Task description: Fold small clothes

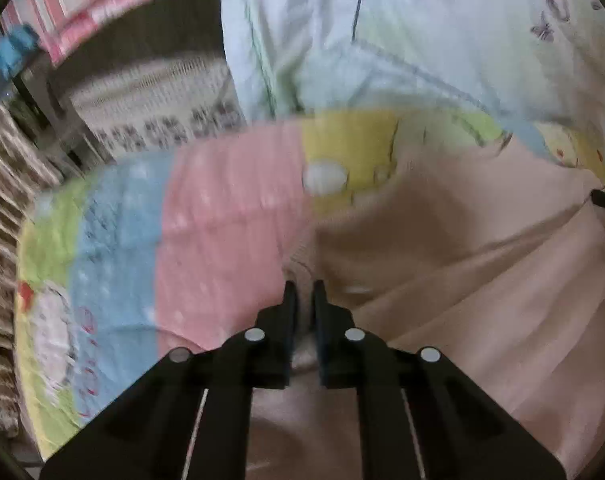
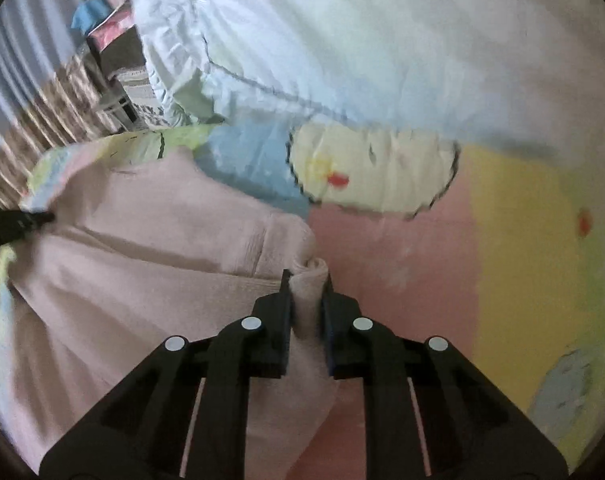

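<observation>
Pale pink knit garment (image 2: 150,248) lies spread on a pastel patchwork quilt (image 1: 230,216), both ends pinched: left gripper (image 1: 304,286) narrowed on a bunched edge, right gripper (image 2: 307,280) clamped on a rolled corner. Judged early: cloth taken up, no finished fold visible, halves not yet brought together. Motion blur softens both views. Garment type unclear; its near part is hidden under the tools. White bedding (image 2: 342,48) behind.
</observation>
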A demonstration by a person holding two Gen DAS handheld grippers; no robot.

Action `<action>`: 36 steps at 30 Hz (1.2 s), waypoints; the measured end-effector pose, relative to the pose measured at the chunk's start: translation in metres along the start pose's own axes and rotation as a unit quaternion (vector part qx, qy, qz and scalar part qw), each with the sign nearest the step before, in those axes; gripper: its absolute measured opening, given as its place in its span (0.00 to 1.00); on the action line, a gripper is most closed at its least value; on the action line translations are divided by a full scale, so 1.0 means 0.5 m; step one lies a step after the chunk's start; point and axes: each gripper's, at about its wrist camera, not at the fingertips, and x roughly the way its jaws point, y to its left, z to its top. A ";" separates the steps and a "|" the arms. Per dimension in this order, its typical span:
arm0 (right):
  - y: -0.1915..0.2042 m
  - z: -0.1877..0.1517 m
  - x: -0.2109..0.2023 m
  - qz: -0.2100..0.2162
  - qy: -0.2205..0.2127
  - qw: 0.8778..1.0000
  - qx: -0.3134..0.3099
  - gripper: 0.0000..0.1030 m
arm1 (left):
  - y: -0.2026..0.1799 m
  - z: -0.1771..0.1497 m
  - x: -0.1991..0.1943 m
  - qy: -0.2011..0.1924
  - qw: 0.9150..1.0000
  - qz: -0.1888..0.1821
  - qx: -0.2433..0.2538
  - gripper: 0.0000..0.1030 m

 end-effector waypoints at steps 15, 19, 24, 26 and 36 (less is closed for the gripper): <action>-0.106 -0.009 0.011 -0.032 -0.029 0.996 0.083 0.28 | 0.056 0.063 0.045 -0.010 0.999 0.020 -0.044 0.54; -0.105 0.003 -0.057 -0.004 -0.052 0.994 0.092 0.36 | 0.063 0.066 -0.043 -0.035 0.998 0.022 -0.051 0.74; -0.057 -0.040 -0.125 -0.013 -0.054 0.996 0.076 0.52 | 0.026 -0.048 -0.146 -0.037 0.997 0.046 -0.059 0.79; -0.022 -0.080 -0.129 -0.014 -0.047 0.997 0.064 0.52 | 0.002 -0.108 -0.156 -0.020 0.996 0.058 -0.064 0.79; 0.064 -0.262 -0.143 -0.046 0.008 0.995 0.085 0.49 | -0.013 -0.338 -0.155 0.051 0.986 0.030 -0.157 0.43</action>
